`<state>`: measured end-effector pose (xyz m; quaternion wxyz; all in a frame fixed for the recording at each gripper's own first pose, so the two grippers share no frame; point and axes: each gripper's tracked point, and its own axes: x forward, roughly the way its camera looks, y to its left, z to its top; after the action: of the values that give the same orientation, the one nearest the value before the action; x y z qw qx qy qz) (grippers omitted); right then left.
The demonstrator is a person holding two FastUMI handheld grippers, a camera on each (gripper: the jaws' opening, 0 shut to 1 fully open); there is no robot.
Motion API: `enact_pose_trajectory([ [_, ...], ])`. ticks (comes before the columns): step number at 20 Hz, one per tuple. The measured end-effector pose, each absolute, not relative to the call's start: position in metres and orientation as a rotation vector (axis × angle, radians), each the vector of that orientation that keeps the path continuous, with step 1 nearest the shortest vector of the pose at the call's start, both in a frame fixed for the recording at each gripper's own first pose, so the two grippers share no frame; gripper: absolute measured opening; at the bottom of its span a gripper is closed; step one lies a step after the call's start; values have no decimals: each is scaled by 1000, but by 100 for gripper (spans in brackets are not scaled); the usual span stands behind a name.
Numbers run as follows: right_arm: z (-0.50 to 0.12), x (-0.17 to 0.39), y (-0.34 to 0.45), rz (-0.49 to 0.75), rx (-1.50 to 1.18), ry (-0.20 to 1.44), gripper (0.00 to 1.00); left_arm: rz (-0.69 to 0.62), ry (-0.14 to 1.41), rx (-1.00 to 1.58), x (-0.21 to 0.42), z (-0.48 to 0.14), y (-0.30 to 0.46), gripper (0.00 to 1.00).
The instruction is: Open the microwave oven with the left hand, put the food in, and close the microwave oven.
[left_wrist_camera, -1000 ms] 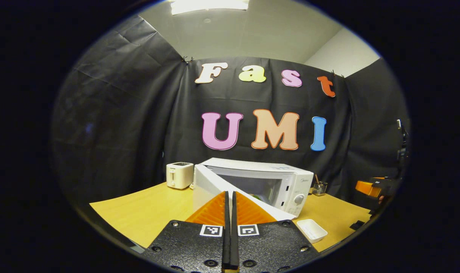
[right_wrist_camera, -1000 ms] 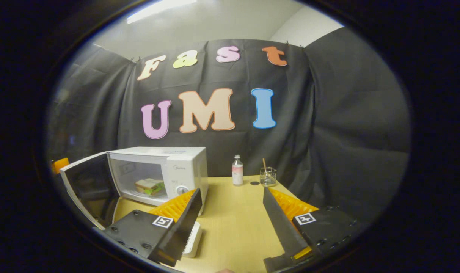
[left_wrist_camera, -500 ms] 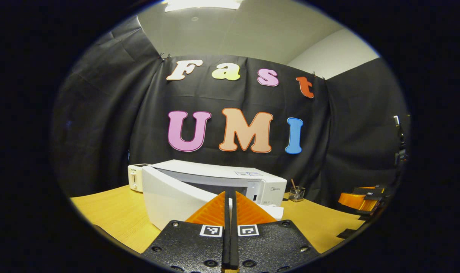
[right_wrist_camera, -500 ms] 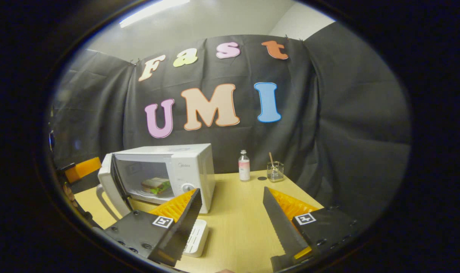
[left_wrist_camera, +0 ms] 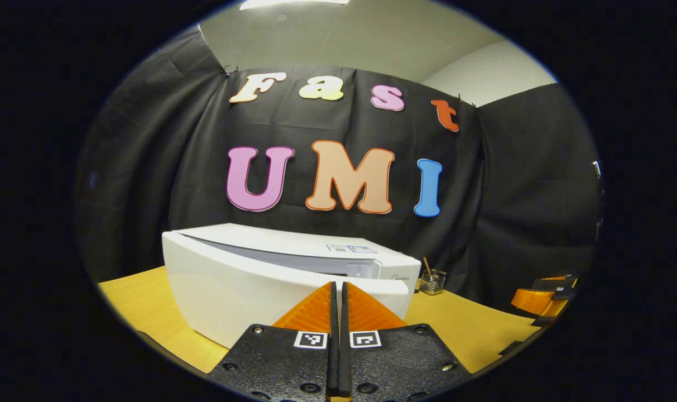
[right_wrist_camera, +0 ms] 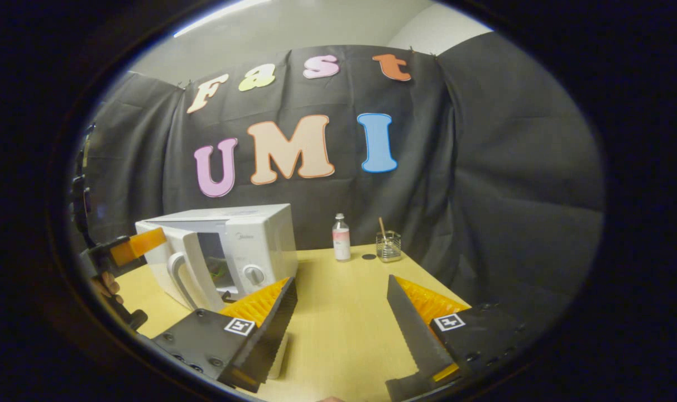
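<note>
Left tongs pressed together, nothing between them, tips right up against the white microwave door, which stands just ajar. Right tongs wide apart, empty, hovering over the yellow worktop. From the right gripper view, the microwave shows a narrow gap, food glimpsed inside. Beyond it, a small bottle and a glass jar stand near the back wall.

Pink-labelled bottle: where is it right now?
In the right gripper view, the bottle stands at the table's far edge, between the microwave on its left and the glass jar.
</note>
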<state>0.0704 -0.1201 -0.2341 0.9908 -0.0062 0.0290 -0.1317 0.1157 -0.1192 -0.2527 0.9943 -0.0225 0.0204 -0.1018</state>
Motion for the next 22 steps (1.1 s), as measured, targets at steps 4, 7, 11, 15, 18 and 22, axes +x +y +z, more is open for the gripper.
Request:
enact_pose_trajectory([
  [4,-238,74,-128,-270,-3,68,92,-216,93,-57,132,-274,-129,1],
  [7,-242,79,-130,-257,14,75,92,-207,94,-58,145,-275,-128,1],
  [11,-240,83,-134,-261,-10,57,92,-178,95,-29,161,-278,-123,1],
  [15,-244,87,-136,-263,-7,60,92,-153,114,-33,171,-287,-118,0],
  [18,-247,89,-135,-262,-13,62,92,-152,110,-48,174,-288,-119,1],
  [22,-256,95,-135,-253,-3,80,99,-132,134,-49,174,-290,-118,1],
])
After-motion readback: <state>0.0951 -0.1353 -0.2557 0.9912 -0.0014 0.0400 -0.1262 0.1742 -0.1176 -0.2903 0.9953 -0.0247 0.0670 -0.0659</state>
